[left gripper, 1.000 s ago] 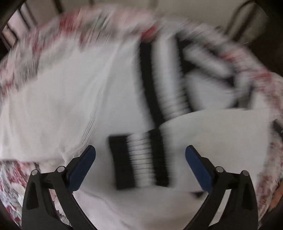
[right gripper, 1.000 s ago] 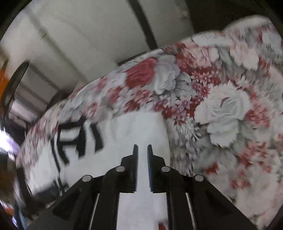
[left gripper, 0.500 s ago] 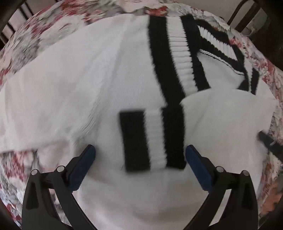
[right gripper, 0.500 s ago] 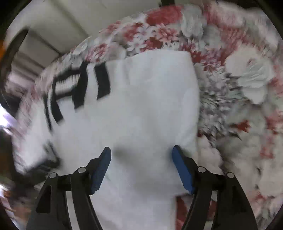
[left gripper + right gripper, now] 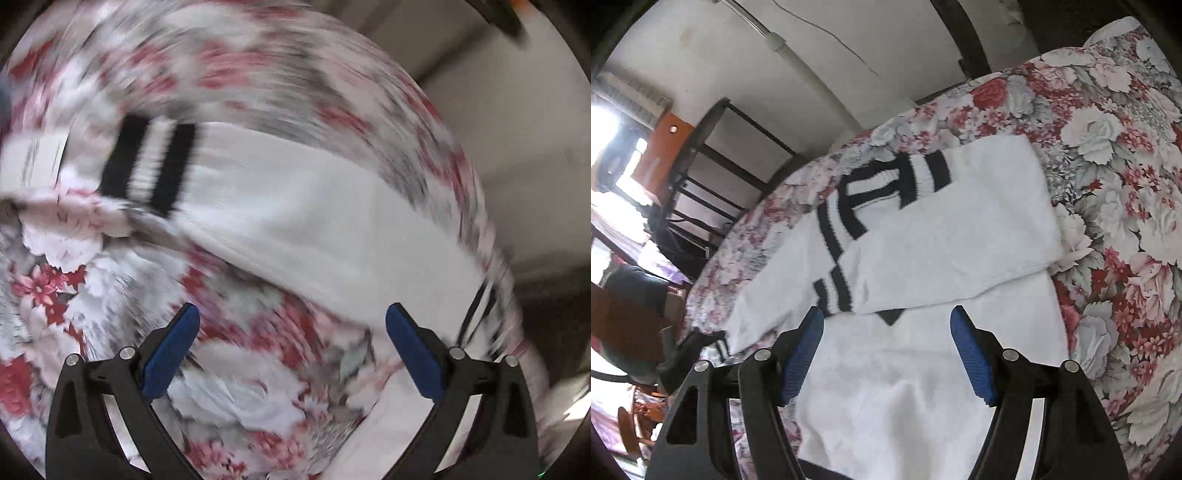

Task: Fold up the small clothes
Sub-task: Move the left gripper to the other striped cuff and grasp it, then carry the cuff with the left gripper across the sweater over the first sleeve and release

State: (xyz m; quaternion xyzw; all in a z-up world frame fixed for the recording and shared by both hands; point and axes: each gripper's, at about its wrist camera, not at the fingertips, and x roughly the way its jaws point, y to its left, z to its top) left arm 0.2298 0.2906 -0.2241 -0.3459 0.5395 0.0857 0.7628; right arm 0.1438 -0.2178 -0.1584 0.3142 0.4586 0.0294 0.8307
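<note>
- The white sweater [image 5: 945,236] lies flat on the flowery bedspread [image 5: 1115,155]. In the right wrist view it fills the middle of the frame, and one sleeve [image 5: 960,240] is now laid across its chest. A second ago that sleeve was pinched in the right gripper [image 5: 886,350]. So this sleeve fold looks done.
- The right gripper let go half a second ago and is wide apart now, with nothing squeezed in it. The bottom part of the sweater just lies under it.
- The left gripper [image 5: 291,350] is wide apart too and holds nothing. A moment ago it looked at the striped cuff [image 5: 147,166] from close by. Now the picture is smeared, the cuff sits in the upper left, and bare bedspread shows between the blue pads [image 5: 171,354].
- I think the next fold is the bottom half going up.
- Edges: the bed ends at the upper left of the right wrist view, by the dark chair [image 5: 713,177]. On the right side there is lots of bedspread free for moving.
</note>
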